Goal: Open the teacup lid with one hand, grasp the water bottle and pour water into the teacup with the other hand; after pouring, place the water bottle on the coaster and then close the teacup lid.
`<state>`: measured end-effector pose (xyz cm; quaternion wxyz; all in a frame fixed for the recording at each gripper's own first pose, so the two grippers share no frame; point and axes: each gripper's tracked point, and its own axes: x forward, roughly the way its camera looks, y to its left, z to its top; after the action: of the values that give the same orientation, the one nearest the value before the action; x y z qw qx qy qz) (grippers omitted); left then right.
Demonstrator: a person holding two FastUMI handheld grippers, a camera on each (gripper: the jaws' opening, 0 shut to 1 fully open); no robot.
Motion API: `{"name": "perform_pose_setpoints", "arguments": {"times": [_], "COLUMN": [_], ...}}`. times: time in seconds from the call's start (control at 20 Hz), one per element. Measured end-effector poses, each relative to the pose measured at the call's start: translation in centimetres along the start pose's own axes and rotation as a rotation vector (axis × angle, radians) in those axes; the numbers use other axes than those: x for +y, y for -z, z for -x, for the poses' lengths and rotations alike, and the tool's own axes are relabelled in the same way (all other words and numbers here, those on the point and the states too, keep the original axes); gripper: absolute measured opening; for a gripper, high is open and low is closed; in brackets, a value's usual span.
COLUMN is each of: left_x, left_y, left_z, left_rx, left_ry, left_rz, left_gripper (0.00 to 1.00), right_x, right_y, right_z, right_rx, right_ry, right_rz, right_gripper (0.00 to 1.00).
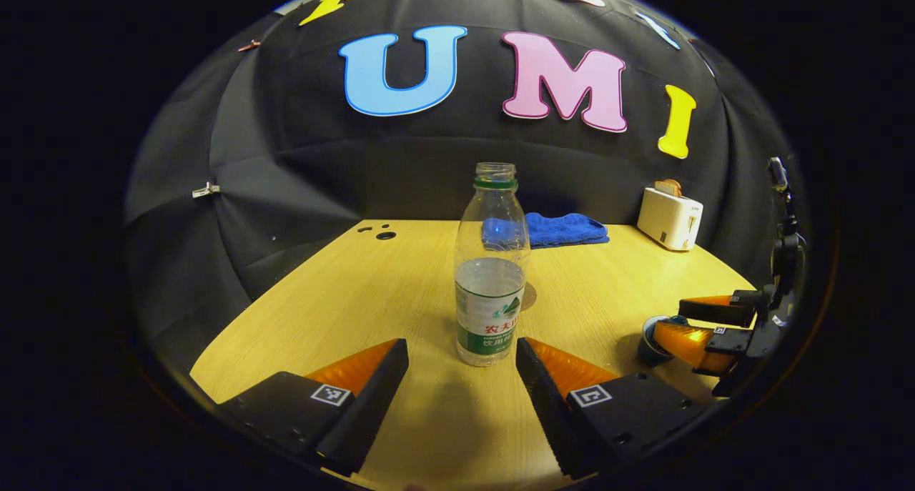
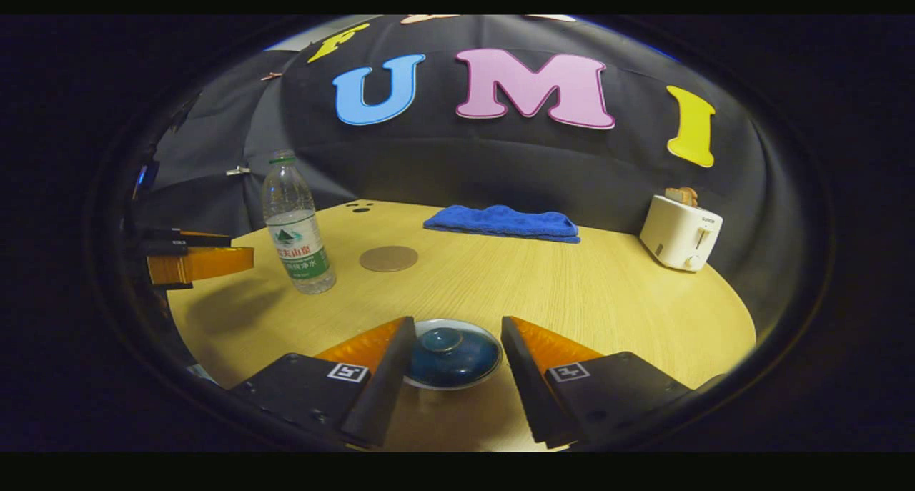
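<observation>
A clear uncapped water bottle (image 1: 492, 276) with a green label stands upright on the wooden table, partly full. My left gripper (image 1: 462, 355) is open, its fingers on either side of the bottle's base without touching it. The bottle (image 2: 294, 226) also stands at the left of the right gripper view, with the round brown coaster (image 2: 388, 258) just beside it. The dark blue teacup with its lid (image 2: 450, 351) on sits between the open fingers of my right gripper (image 2: 457, 334). In the left gripper view the right gripper (image 1: 704, 326) hangs over the teacup (image 1: 654, 337) at the right.
A folded blue cloth (image 2: 504, 223) lies at the back of the table (image 2: 572, 291). A white toaster (image 2: 679, 241) with bread in it stands at the back right. My left gripper (image 2: 193, 259) shows at the left edge of the right gripper view.
</observation>
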<state>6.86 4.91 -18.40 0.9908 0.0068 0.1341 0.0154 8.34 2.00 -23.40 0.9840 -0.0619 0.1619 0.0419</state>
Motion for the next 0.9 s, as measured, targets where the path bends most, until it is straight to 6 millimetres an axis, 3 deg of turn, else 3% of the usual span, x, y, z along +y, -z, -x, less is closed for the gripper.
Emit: {"name": "perform_pose_setpoints", "arguments": {"times": [0.55,0.65,0.7,0.75,0.8,0.85,0.9], "left_x": [-0.86,-0.9,-0.96,-0.98,-0.9,-0.89,-0.85], "left_y": [-0.19,-0.22,-0.32,-0.41,-0.4,-0.46,-0.52], "left_z": [-0.08,-0.1,-0.11,-0.11,-0.15,-0.18,-0.27], "left_rx": [-0.003,-0.005,-0.006,-0.007,-0.008,-0.009,-0.009], "left_ry": [0.004,0.005,0.005,0.006,0.005,0.005,0.004], "left_rz": [0.011,0.012,0.012,0.013,0.015,0.016,0.018], "left_gripper": [0.95,0.95,0.95,0.95,0.95,0.95,0.95], "right_x": [0.38,0.71,0.7,0.84,0.8,0.87,0.94], "right_y": [-0.15,-0.42,-0.39,-0.45,-0.38,-0.41,-0.4], "right_z": [-0.26,-0.32,-0.53,-0.65,-0.78,-0.68,-0.82], "right_rx": [0.006,0.008,0.012,0.018,0.024,0.03,0.036], "right_ry": [-0.02,-0.033,-0.036,-0.039,-0.041,-0.045,-0.05], "right_rz": [0.067,0.075,0.08,0.083,0.082,0.078,0.073], "right_gripper": [0.72,0.64,0.48,0.46,0.37,0.39,0.35]}}
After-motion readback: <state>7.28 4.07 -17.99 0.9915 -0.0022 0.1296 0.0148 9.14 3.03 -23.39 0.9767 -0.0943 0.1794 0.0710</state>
